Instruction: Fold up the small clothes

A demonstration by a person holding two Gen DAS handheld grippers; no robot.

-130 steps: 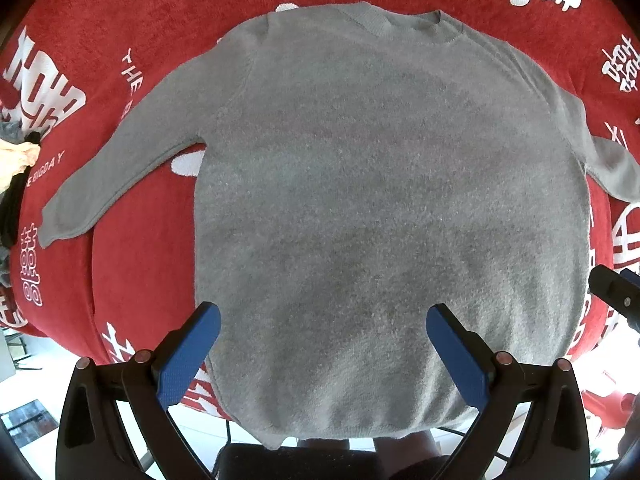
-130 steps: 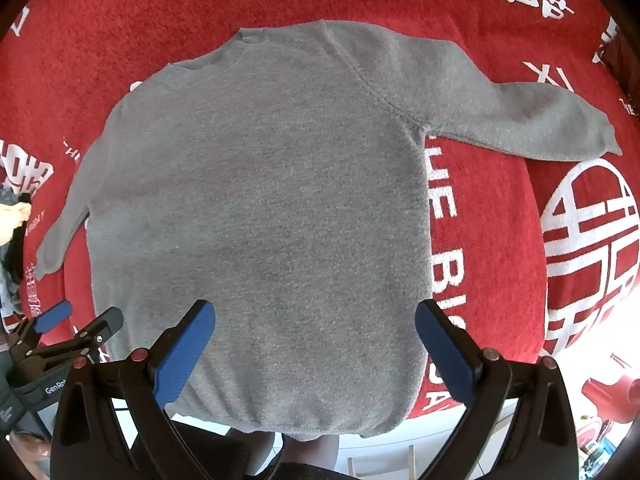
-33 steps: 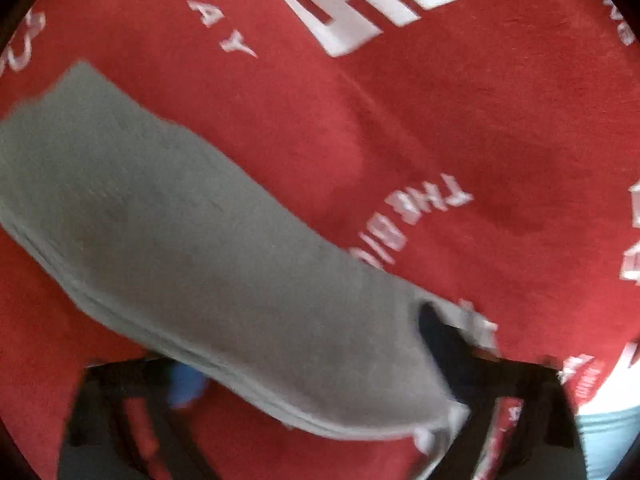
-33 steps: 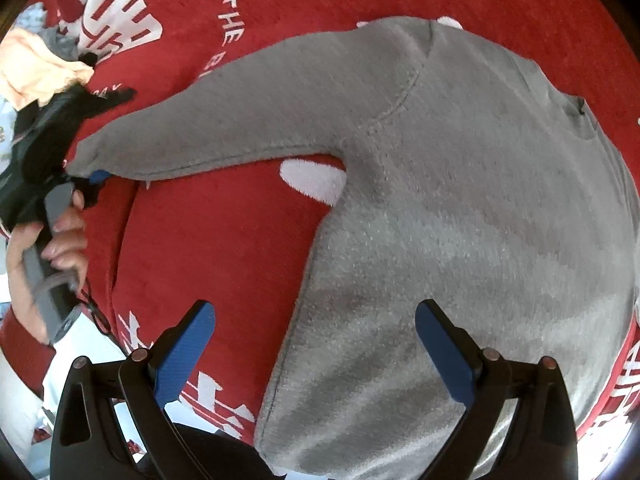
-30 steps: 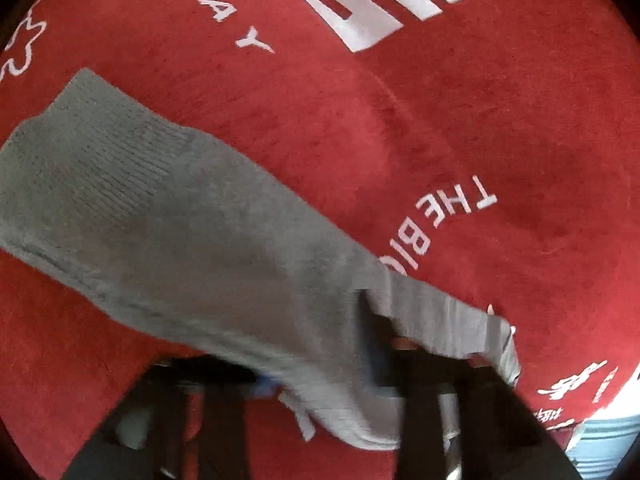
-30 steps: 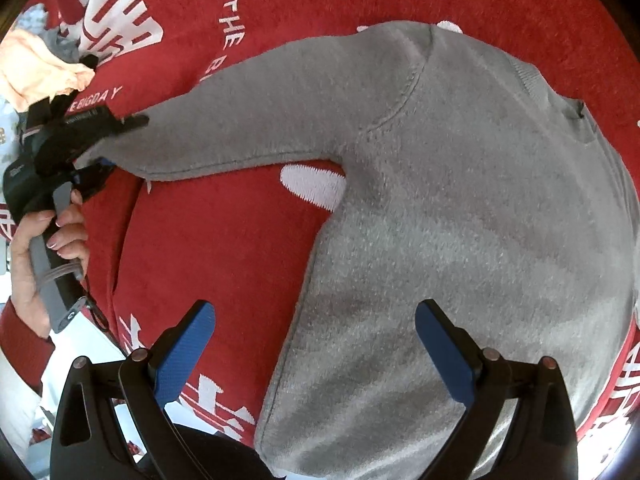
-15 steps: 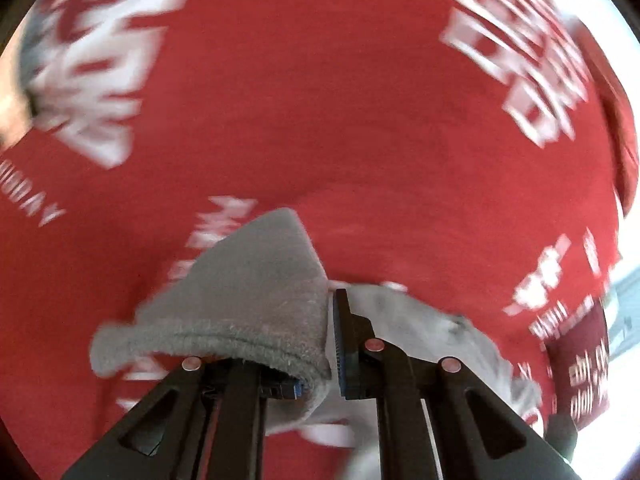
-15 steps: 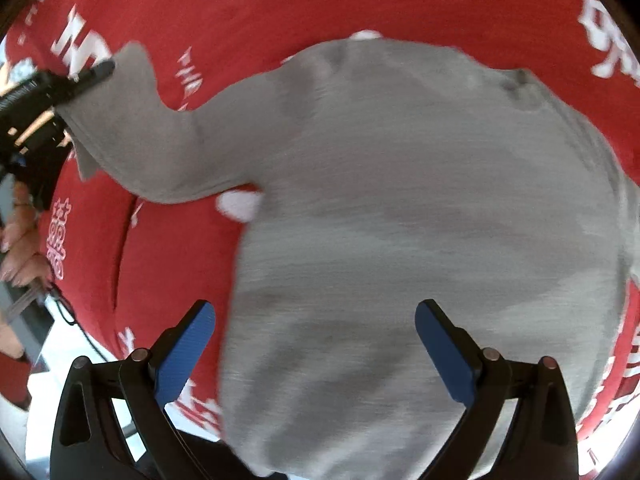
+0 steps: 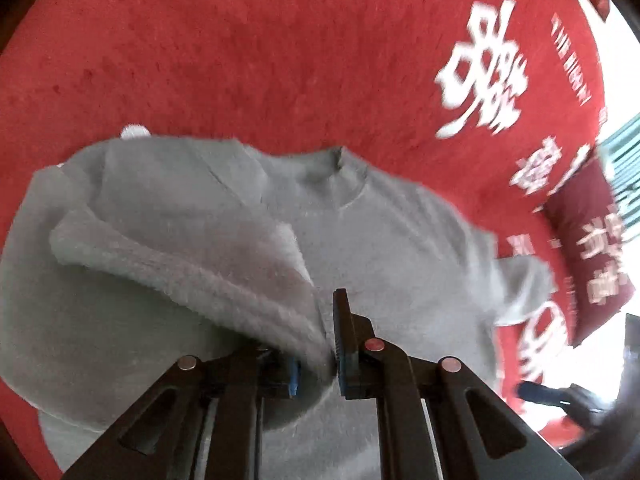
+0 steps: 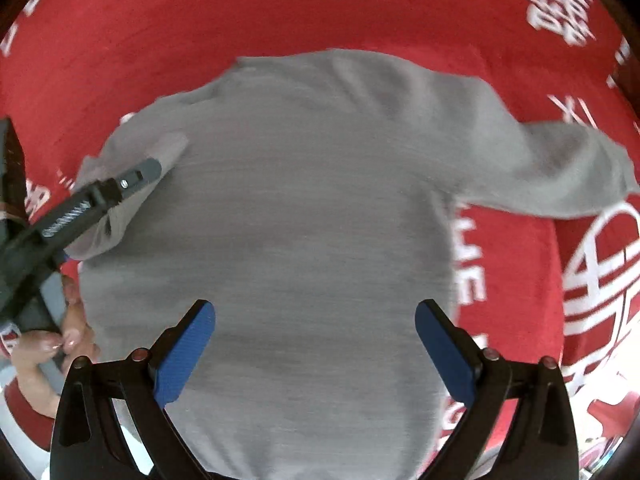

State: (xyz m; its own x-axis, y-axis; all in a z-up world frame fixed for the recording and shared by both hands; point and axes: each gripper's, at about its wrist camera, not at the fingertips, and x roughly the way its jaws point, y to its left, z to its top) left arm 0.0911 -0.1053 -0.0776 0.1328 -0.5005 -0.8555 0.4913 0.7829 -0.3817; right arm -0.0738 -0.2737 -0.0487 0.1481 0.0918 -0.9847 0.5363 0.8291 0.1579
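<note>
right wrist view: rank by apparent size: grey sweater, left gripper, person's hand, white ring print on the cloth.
1. grey sweater, fills most of the frame.
2. left gripper and white ring print: both cropped at the frame edge, too close to rank.
3. person's hand, partly hidden.

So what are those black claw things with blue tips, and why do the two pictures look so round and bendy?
Those are grabbers. A person holds one in each hand, and each has a tiny camera that looks out along its two fingers, so its picture bends like a fishbowl.

One picture comes from the left gripper. It has pinched the end of a sleeve of the grey sweater and holds it over the sweater's front.

The other picture comes from the right gripper. It is open and hangs above the sweater, holding nothing. The other sleeve lies stretched out flat.

Everything lies on a red cloth with white writing.
</note>
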